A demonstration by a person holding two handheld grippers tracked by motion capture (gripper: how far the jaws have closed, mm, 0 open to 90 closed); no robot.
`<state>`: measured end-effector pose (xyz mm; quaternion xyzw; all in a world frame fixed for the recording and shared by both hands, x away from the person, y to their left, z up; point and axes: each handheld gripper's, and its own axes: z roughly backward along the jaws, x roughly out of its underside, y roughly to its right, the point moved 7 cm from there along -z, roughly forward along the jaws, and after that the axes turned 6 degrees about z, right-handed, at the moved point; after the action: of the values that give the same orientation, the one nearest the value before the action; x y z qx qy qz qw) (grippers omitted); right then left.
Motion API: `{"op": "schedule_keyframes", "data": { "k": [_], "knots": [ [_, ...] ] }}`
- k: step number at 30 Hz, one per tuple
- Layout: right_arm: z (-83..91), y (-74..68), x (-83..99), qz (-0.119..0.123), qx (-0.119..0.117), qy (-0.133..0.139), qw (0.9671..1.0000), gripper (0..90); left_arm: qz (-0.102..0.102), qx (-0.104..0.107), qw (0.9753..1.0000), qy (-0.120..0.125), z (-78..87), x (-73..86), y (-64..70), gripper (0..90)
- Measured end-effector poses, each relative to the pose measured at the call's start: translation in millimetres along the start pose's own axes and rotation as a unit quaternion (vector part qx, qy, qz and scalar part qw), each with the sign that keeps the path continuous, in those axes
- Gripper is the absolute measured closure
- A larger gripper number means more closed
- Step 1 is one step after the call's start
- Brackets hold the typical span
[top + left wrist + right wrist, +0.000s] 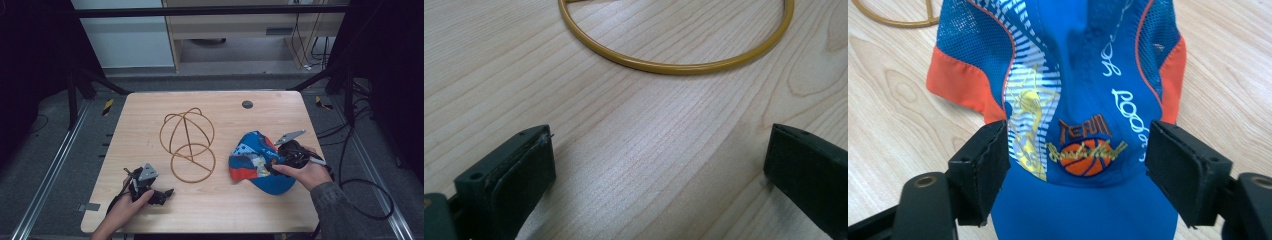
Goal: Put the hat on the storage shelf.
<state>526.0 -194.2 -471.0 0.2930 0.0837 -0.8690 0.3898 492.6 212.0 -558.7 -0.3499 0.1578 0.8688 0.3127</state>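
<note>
From the high view, the cap (257,162) lies on the right half of the desk (150,107), with the right hand-held gripper (280,162) over its near right side. The wire stand (189,145) sits at the desk's middle, just left of the cap. The left hand-held gripper (167,192) rests near the front left edge, well apart from the cap, so the right hand is clearly the nearer one.

In the left gripper view, the jaws stand wide apart over bare wood, holding nothing; the stand's base ring (674,65) curves just ahead, its upper part cut off.

In the right gripper view, the jaws stand apart on either side of the cap's front panel (1083,145). The cap runs lengthwise straight away from the gripper, brim nearest and partly cut off below. I cannot tell whether the pads touch the fabric.
</note>
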Motion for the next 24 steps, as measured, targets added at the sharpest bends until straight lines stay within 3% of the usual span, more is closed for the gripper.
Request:
{"op": "schedule_keyframes", "data": {
  "k": [2, 9, 24],
  "knots": [
    [-1.9, -0.4, -3.8, -0.002, -0.013, -0.004, 0.9999, 28.8, 0.0, 0.0, 1.0, 0.0, 0.0, 0.0, 0.0, 0.0],
    [-2.9, 0.8, -9.3, 0.0, -0.026, -0.007, 0.9996, 32.5, 0.0, 0.0, 1.0, 0.0, 0.0, 0.0, 0.0, 0.0],
    [-21.5, 5.6, -25.1, -0.003, -0.032, -0.019, 0.9993, 42.1, 0.0, 0.0, 1.0, 0.0, -0.1, -0.1, 0.0, 0.0]
  ]
}}
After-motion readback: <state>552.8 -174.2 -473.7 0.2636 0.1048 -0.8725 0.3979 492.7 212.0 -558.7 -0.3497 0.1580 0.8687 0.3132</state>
